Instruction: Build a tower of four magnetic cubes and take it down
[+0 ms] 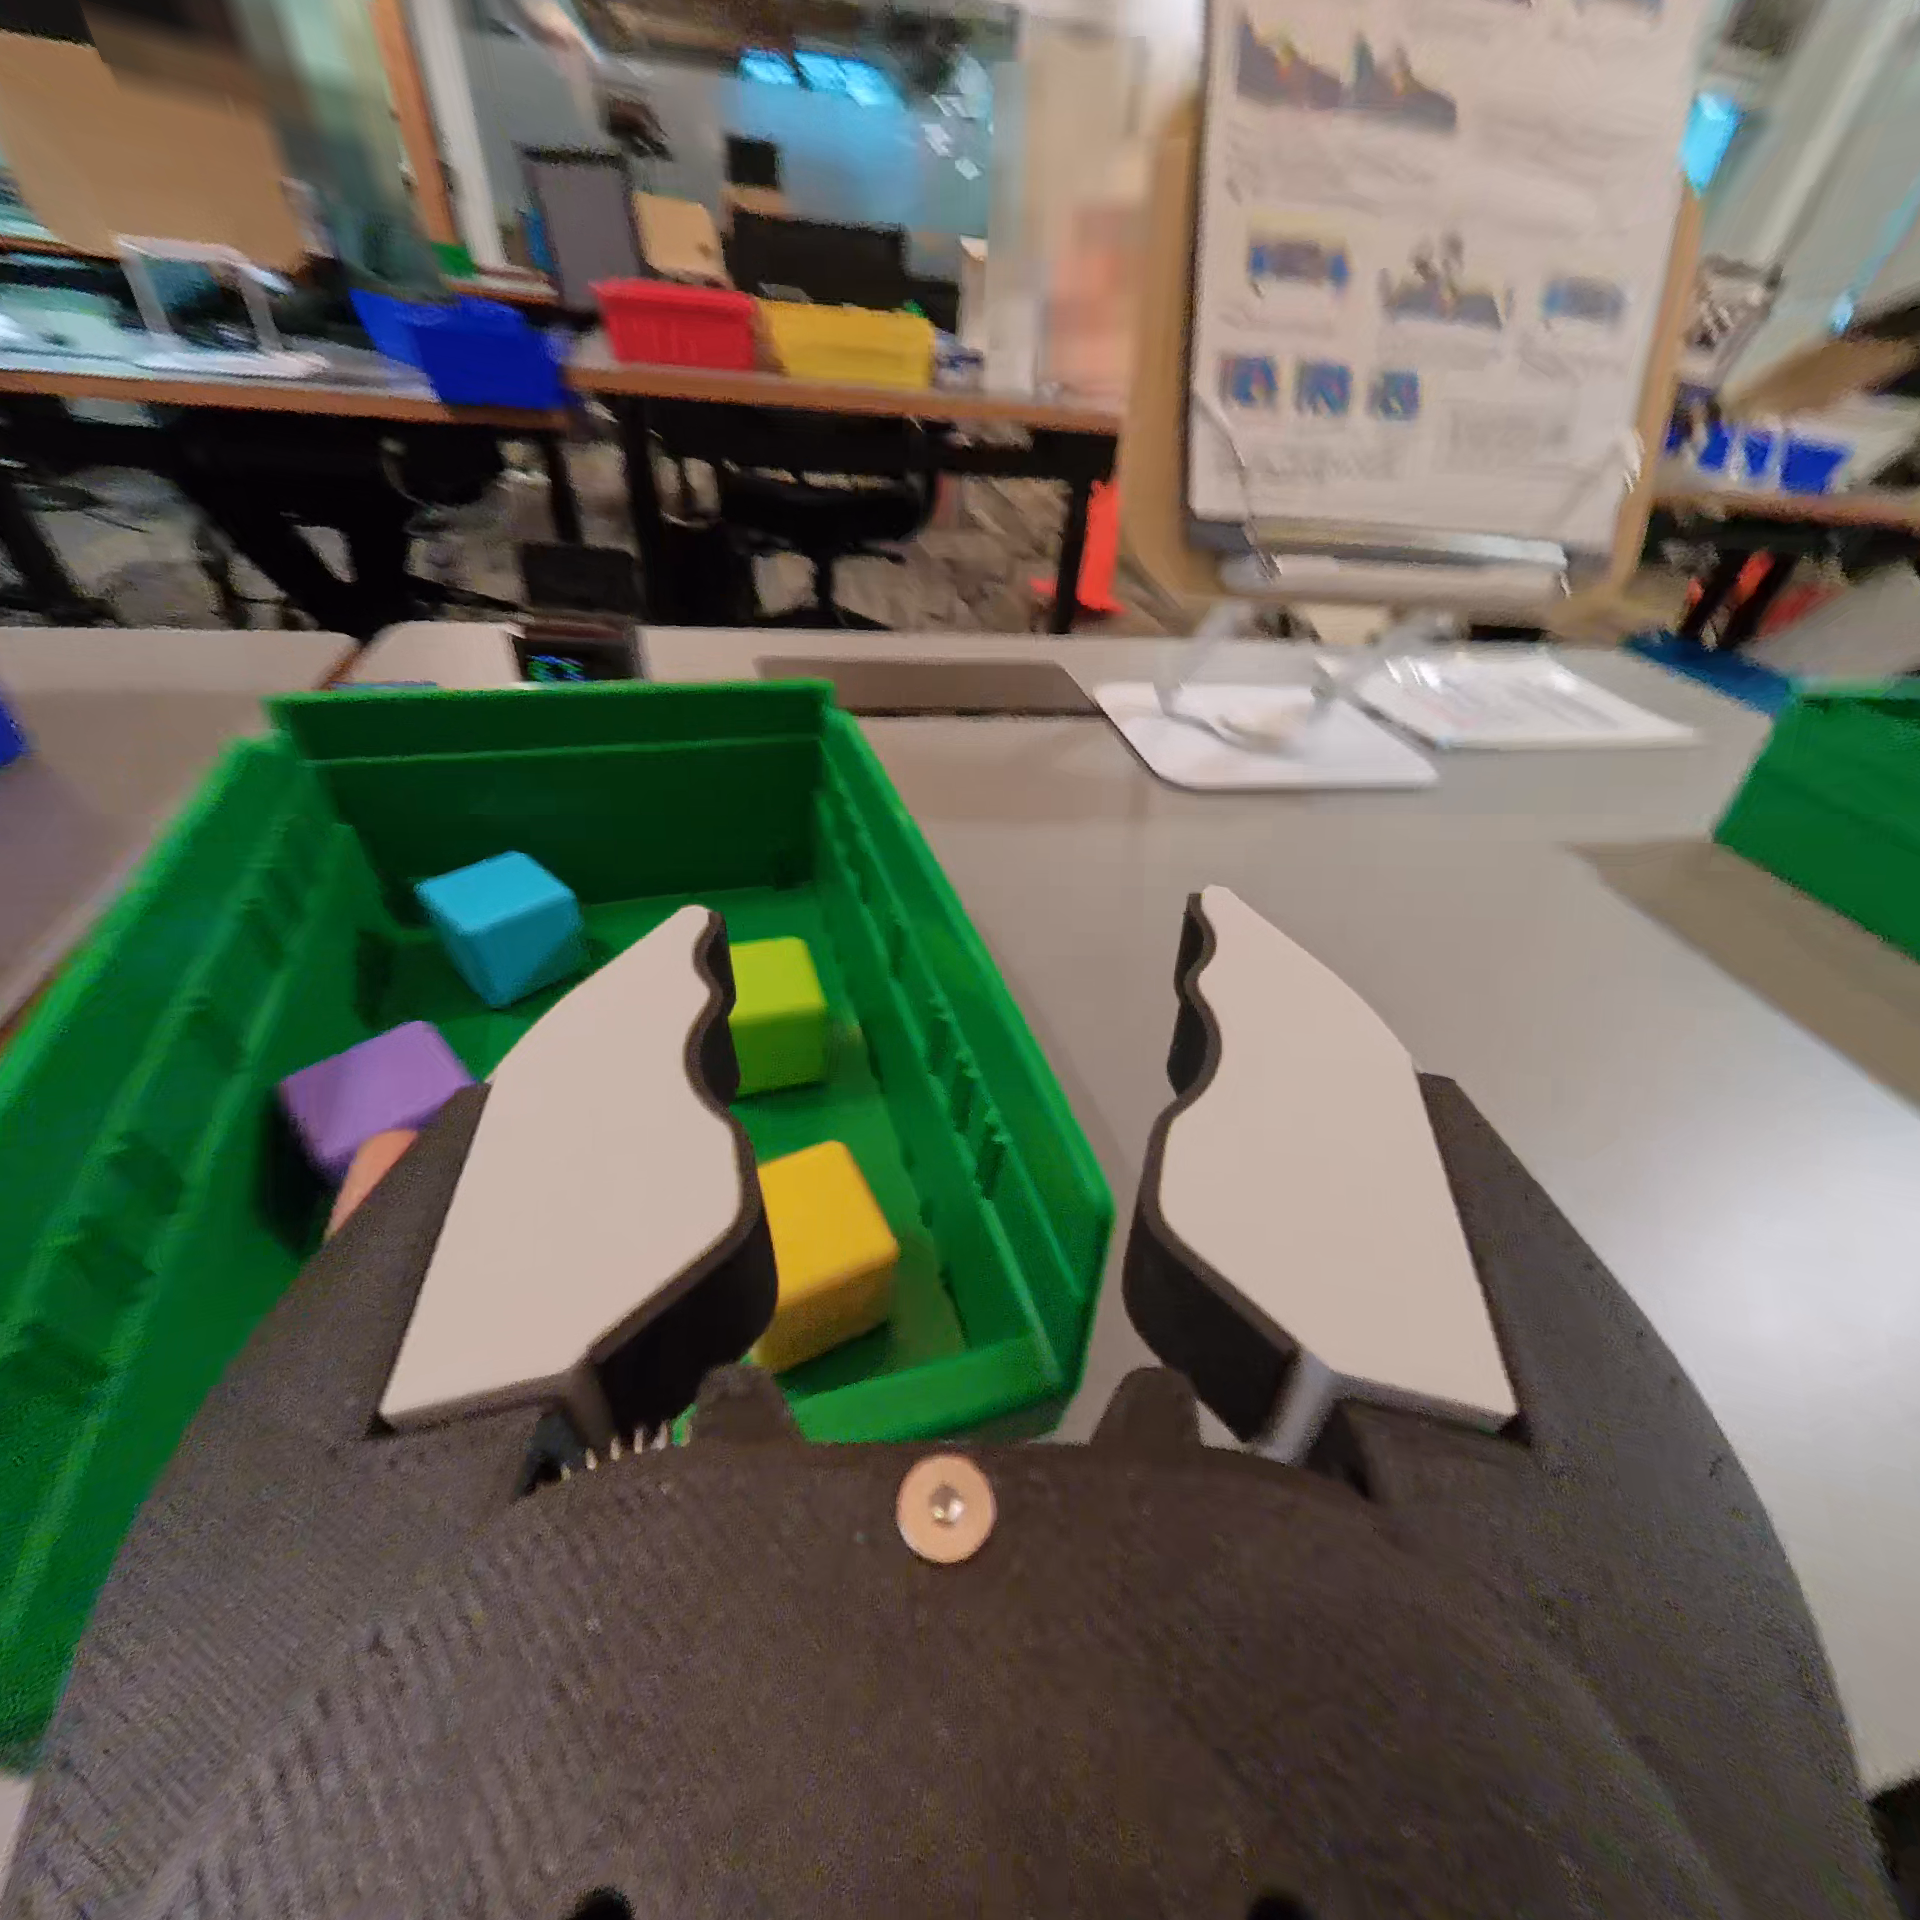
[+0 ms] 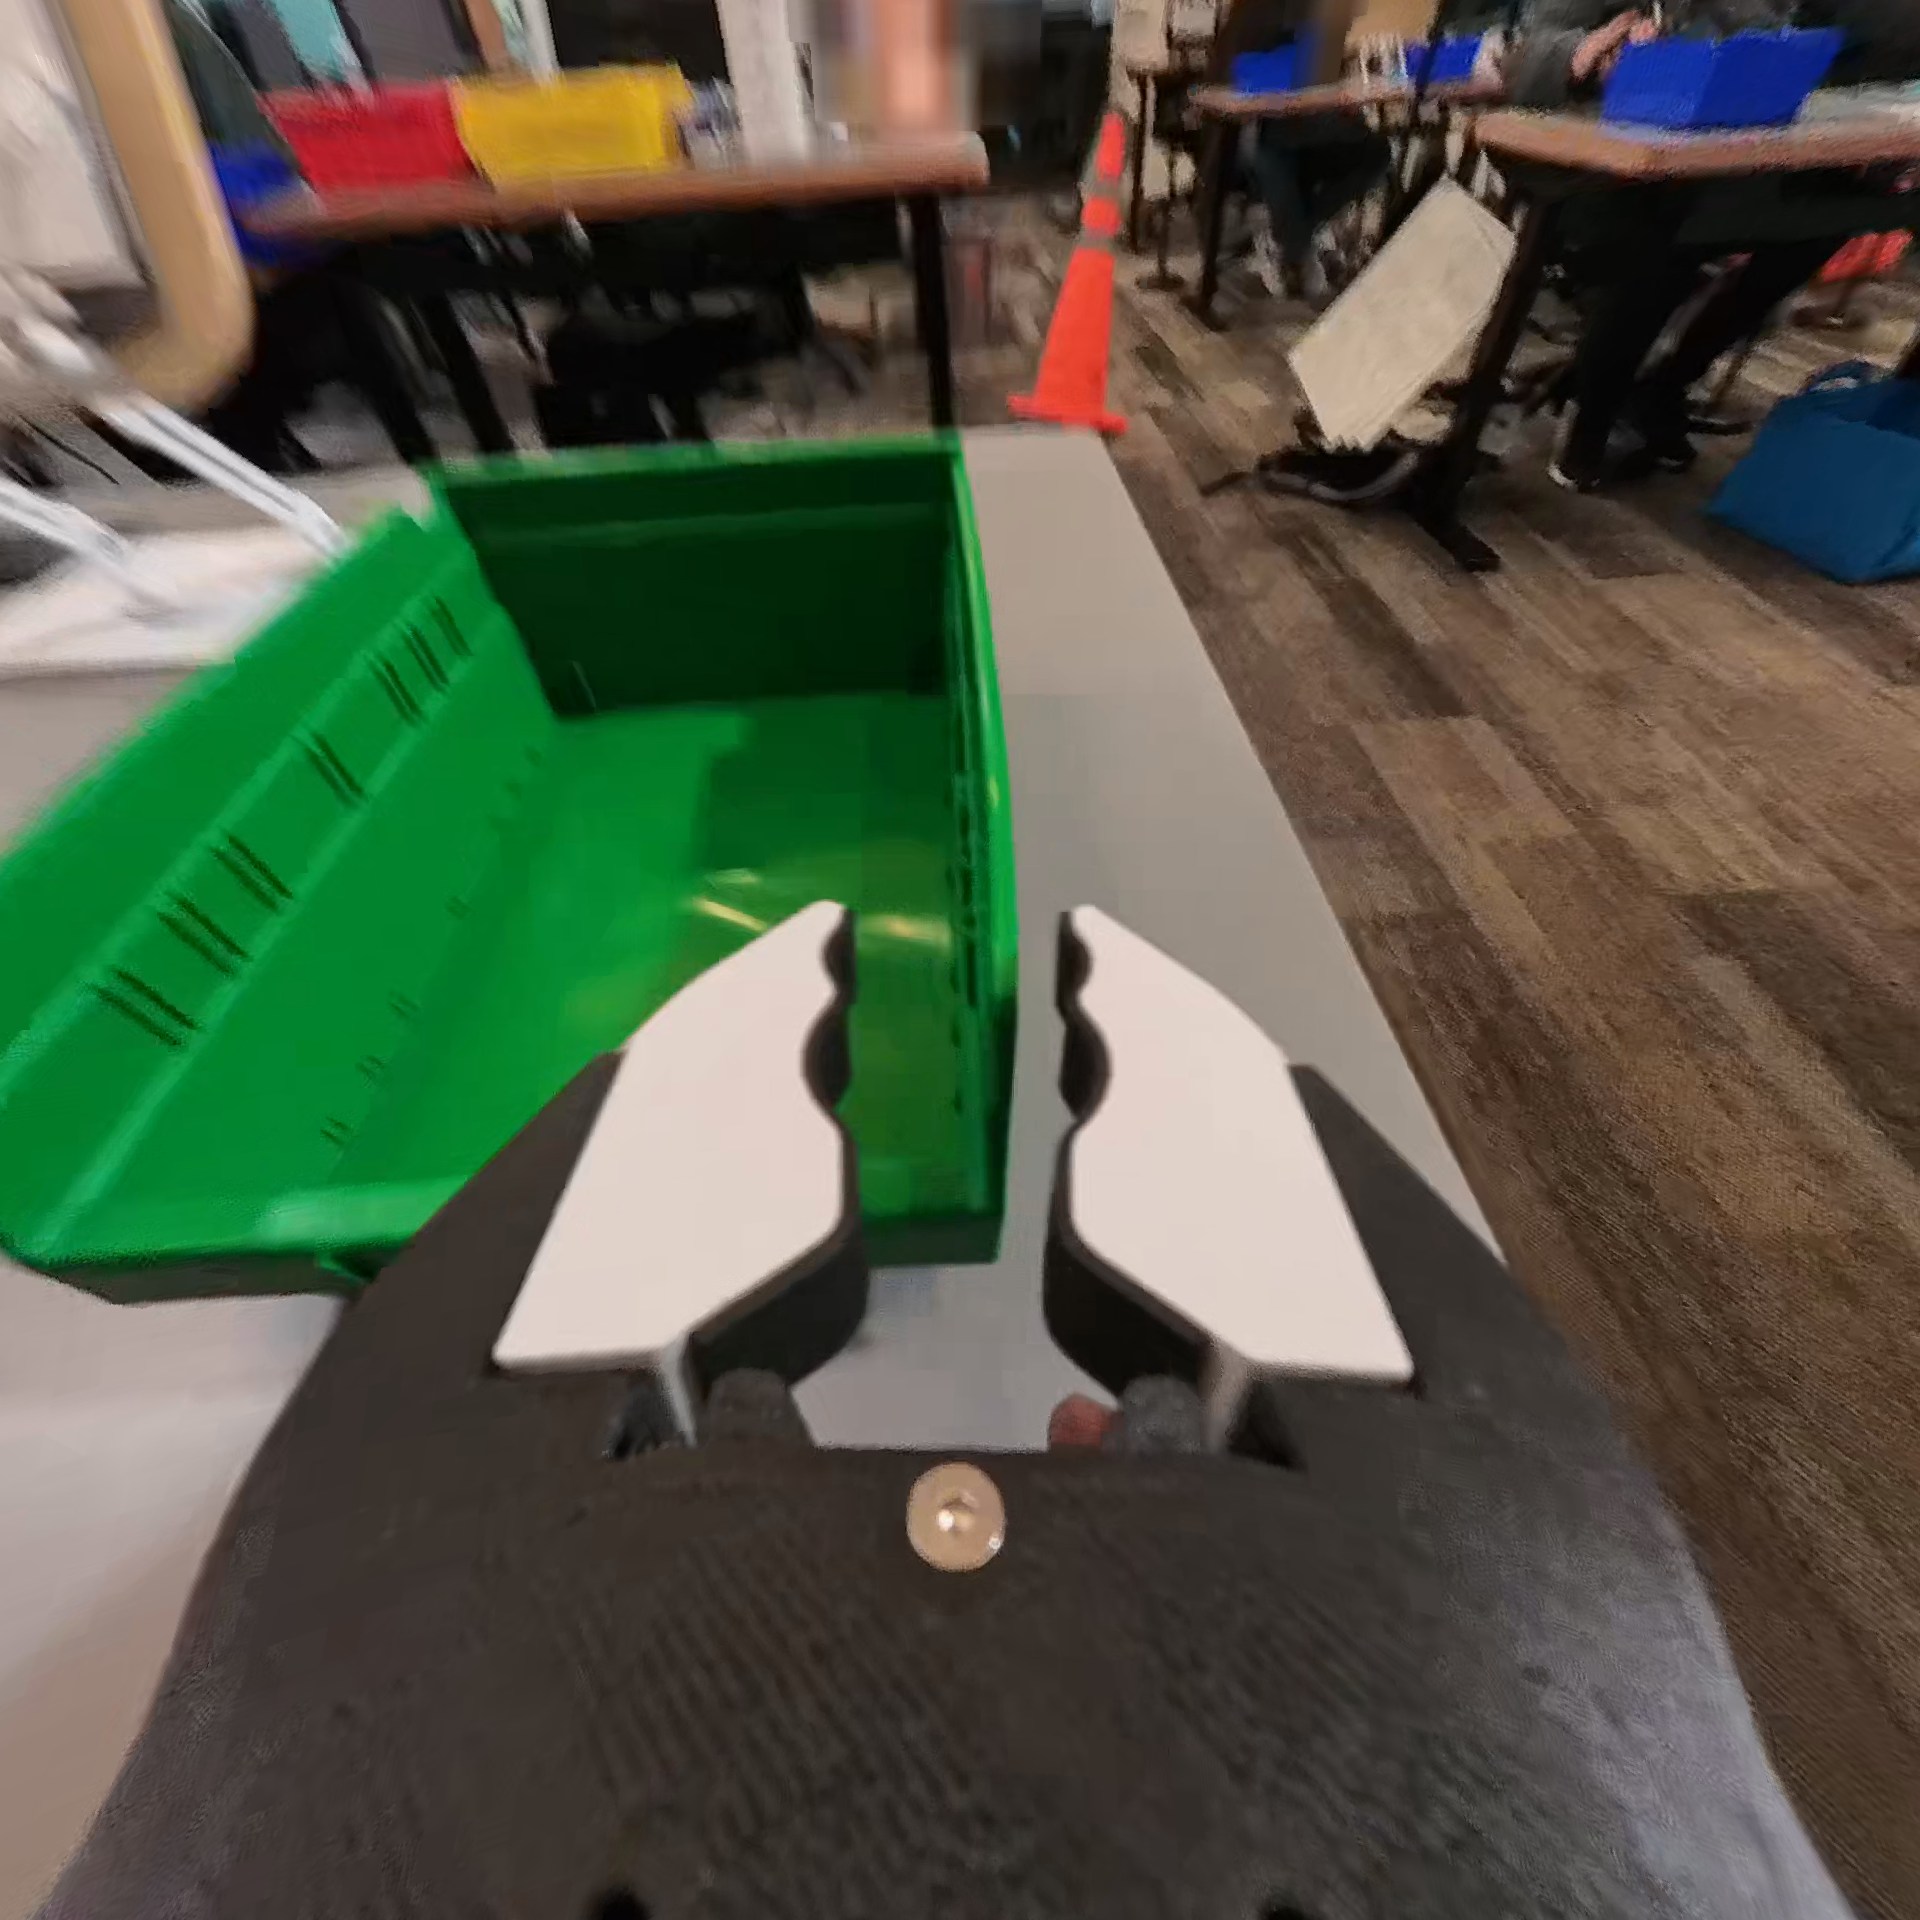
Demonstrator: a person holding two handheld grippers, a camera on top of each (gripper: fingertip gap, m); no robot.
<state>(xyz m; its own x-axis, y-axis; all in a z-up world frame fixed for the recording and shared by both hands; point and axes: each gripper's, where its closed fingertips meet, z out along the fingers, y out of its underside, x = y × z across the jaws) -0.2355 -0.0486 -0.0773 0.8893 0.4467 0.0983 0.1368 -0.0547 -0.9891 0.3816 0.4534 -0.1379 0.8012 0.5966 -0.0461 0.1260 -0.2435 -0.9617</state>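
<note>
In the left wrist view a green bin (image 1: pixel 966 997) stands on a grey table and holds a blue cube (image 1: pixel 504 925), a lime cube (image 1: pixel 777 1013), a yellow cube (image 1: pixel 826 1247), a purple cube (image 1: pixel 369 1086) and part of an orange piece (image 1: pixel 369 1179). My left gripper (image 1: pixel 951 925) is open and empty, above the bin's right wall. In the right wrist view a second green bin (image 2: pixel 312 883) holds nothing that I can see. My right gripper (image 2: pixel 954 925) is open and empty, straddling that bin's right wall from above.
A white pad with a metal stand (image 1: pixel 1257 727) and papers (image 1: pixel 1507 696) lie at the table's back. Another green bin's corner (image 1: pixel 1839 810) shows at the right. The table's right edge (image 2: pixel 1299 883) drops to the wooden floor. An orange cone (image 2: pixel 1081 301) stands beyond. The grippers' ends are close to 80 centimetres from one another.
</note>
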